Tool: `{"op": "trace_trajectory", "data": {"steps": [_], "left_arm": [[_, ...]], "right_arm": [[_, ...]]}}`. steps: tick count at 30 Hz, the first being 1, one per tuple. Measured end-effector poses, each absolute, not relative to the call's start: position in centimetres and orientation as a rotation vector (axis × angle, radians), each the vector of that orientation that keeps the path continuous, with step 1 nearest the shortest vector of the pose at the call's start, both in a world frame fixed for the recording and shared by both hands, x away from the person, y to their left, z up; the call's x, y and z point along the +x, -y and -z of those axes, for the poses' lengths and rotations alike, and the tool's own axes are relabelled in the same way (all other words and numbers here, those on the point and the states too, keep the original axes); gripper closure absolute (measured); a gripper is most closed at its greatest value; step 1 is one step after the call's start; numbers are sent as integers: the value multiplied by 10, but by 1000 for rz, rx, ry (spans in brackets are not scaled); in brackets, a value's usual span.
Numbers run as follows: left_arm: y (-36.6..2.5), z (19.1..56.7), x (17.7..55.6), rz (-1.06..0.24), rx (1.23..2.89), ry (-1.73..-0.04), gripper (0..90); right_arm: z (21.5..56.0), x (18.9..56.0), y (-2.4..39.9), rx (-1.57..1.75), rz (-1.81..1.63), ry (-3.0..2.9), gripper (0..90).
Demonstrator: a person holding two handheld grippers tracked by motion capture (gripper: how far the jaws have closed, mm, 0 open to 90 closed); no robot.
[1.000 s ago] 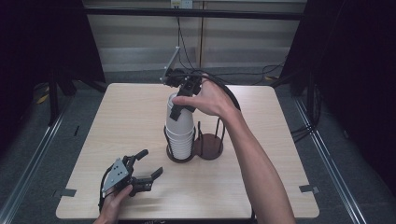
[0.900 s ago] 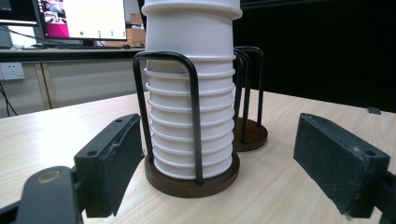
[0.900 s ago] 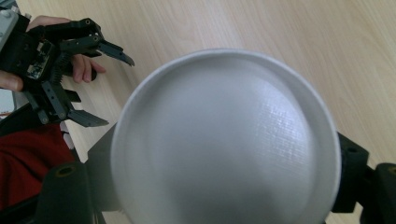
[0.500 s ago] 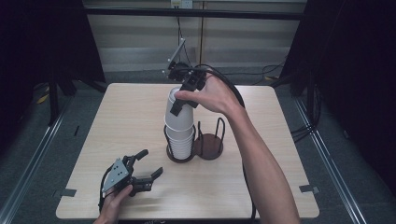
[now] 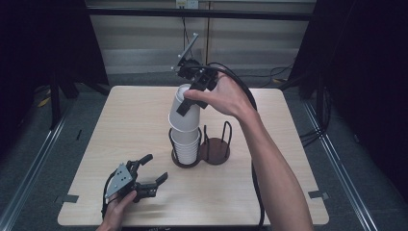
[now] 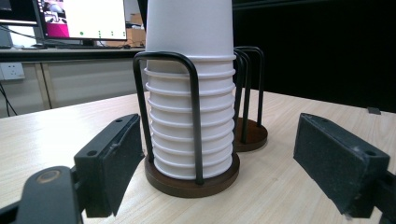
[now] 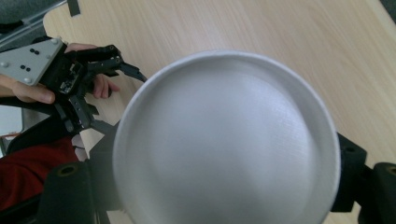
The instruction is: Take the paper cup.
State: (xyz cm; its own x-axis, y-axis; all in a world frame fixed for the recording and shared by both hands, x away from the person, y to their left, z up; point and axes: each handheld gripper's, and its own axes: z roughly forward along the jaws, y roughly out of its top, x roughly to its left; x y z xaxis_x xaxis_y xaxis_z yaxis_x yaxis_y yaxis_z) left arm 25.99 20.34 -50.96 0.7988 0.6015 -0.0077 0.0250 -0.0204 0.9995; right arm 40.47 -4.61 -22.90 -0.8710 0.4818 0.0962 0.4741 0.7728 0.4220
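- Paper cup (image 5: pixel 184 111): the top white one, upside down and tilted, sits above the stack of cups (image 5: pixel 185 143), its rim at the stack's top; whether it touches the stack cannot be told. In the right gripper view its round base (image 7: pixel 226 140) faces the camera.
- Right hand-held gripper (image 5: pixel 188 98): clamped on that cup, one jaw on each side of its wall, above the middle of the table (image 5: pixel 120 125).
- Stack of cups: nested upside down inside a black wire holder (image 6: pixel 192 179) with a dark round base; a second holder ring (image 5: pixel 216 149) stands just beside it.
- Left hand-held gripper (image 5: pixel 150 169): near the table's front edge, well apart from the stack, jaws spread and holding nothing, pointing toward the holder.
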Motion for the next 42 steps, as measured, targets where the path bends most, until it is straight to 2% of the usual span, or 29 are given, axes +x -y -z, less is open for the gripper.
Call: {"op": "trace_trajectory", "data": {"steps": [24, 42], "left_arm": [[-202, 510, 260, -492, 1531, -531, 155], [-201, 509, 260, -504, 1540, -551, 158]], "right_arm": [[206, 385, 85, 777, -1019, -2839, 226], [209, 367, 119, 728, -1266, -2715, 226]]}}
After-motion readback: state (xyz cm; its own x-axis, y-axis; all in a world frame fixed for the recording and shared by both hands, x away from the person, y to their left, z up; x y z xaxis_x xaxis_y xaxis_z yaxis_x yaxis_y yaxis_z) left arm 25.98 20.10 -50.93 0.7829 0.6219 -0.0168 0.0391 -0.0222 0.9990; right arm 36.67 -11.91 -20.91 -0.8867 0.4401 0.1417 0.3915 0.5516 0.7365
